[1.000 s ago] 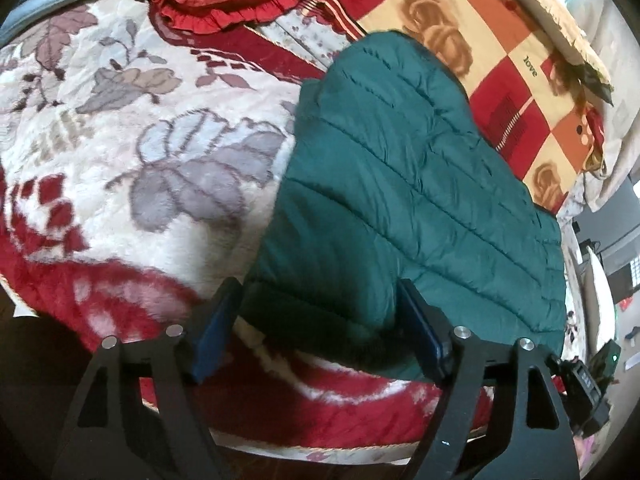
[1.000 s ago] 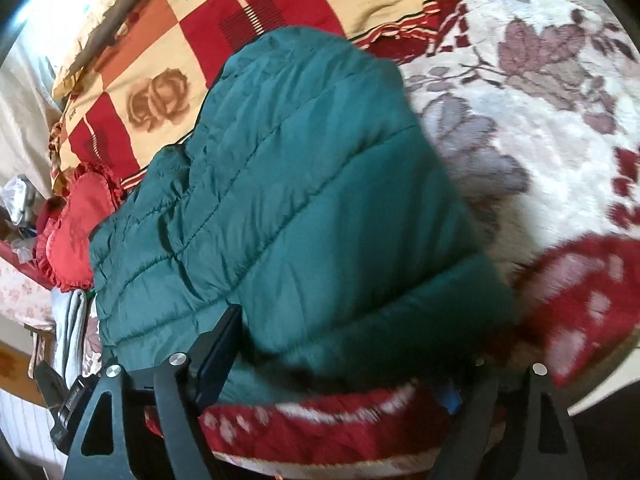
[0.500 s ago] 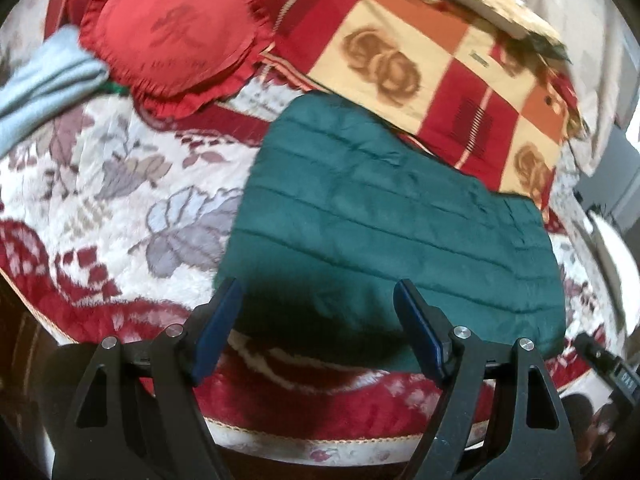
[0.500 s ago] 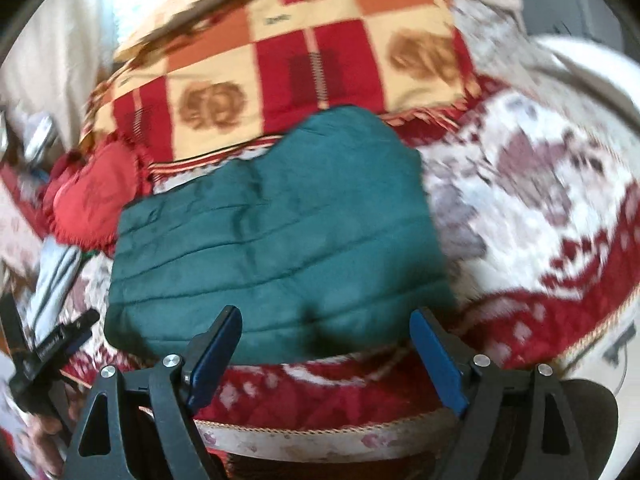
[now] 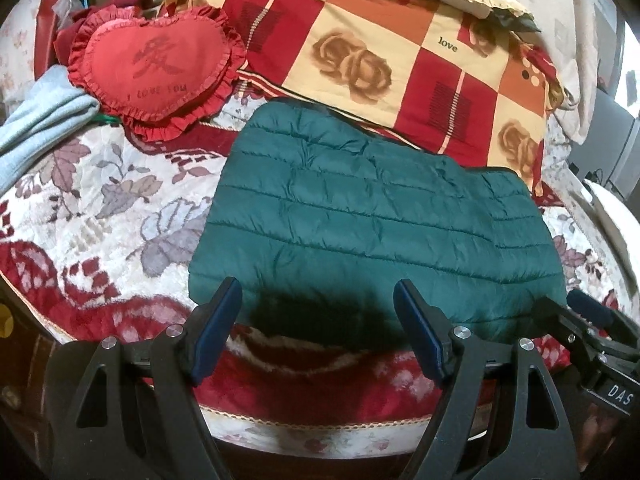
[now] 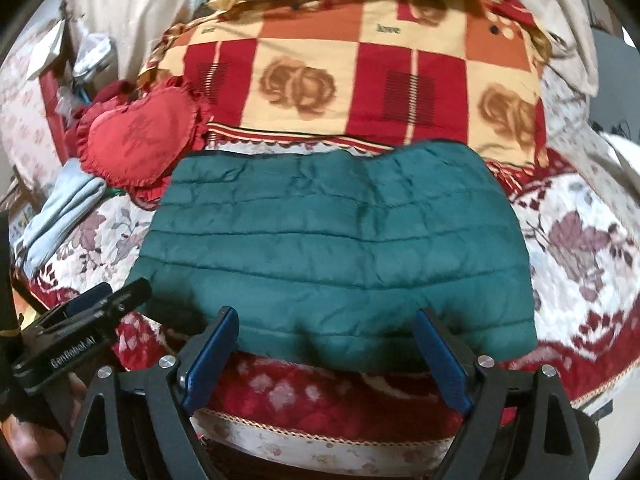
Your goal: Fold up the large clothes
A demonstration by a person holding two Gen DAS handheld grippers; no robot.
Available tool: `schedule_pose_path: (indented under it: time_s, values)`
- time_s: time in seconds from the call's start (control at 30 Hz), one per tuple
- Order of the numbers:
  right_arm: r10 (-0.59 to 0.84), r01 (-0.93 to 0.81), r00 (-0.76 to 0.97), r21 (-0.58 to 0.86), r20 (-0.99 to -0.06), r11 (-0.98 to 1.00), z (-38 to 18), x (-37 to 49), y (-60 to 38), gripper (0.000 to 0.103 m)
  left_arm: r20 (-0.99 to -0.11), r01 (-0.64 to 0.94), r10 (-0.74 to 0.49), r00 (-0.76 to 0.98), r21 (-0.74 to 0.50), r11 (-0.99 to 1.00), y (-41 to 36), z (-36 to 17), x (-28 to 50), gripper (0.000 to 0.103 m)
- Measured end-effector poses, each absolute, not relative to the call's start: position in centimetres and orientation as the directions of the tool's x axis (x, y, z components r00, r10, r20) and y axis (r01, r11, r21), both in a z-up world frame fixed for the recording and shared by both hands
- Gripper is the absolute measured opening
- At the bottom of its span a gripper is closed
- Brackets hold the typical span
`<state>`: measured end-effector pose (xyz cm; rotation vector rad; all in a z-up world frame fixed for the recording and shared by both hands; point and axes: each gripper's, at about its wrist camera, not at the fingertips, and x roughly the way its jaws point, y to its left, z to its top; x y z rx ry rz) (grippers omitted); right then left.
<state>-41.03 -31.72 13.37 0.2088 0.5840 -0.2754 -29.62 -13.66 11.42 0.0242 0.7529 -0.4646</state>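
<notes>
Left wrist view: jacket (image 5: 376, 236) lies folded into a flat green rectangle on the floral blanket (image 5: 100, 216), from centre out to 3 o'clock. Left gripper (image 5: 318, 308) hangs at 6 o'clock over its near edge, jaws wide apart, pads touching nothing. Right gripper (image 5: 576, 312) shows at 4 o'clock, beside the jacket's near right corner.

Right wrist view: same bundle dead centre, right gripper (image 6: 326, 332) at 6 o'clock, jaws opening, near hem in line between the pads but not pinched. Left gripper (image 6: 104, 300) at 8 o'clock, just off the near left corner.

Heart cushion (image 5: 156, 64) at 10 o'clock and checked quilt (image 5: 400, 48) at 12 sit behind the jacket; quilt's edge touches its far side.

Status, as a judgement: fold looks done or nearly so; no sleeves or hood stick out, edges roughly square. Left at most: one more halving or a quick flatten.
</notes>
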Motion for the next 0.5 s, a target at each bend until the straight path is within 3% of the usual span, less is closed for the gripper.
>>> schedule_pose_path:
  time_s: [0.17, 0.5]
  values:
    - [-0.223, 0.318, 0.816, 0.093, -0.534, 0.944, 13.7, -41.0, -30.7, 0.098, -0.654, 0.412, -0.385, 0.651, -0.121, 0.903, -13.5, 11.5, -30.0, 0.079]
    - [-0.228, 0.329, 0.815, 0.102, -0.533, 0.939, 13.3, -41.3, -30.8, 0.098, -0.646, 0.408, -0.368, 0.669, -0.094, 0.908, -13.6, 11.6, -30.6, 0.079]
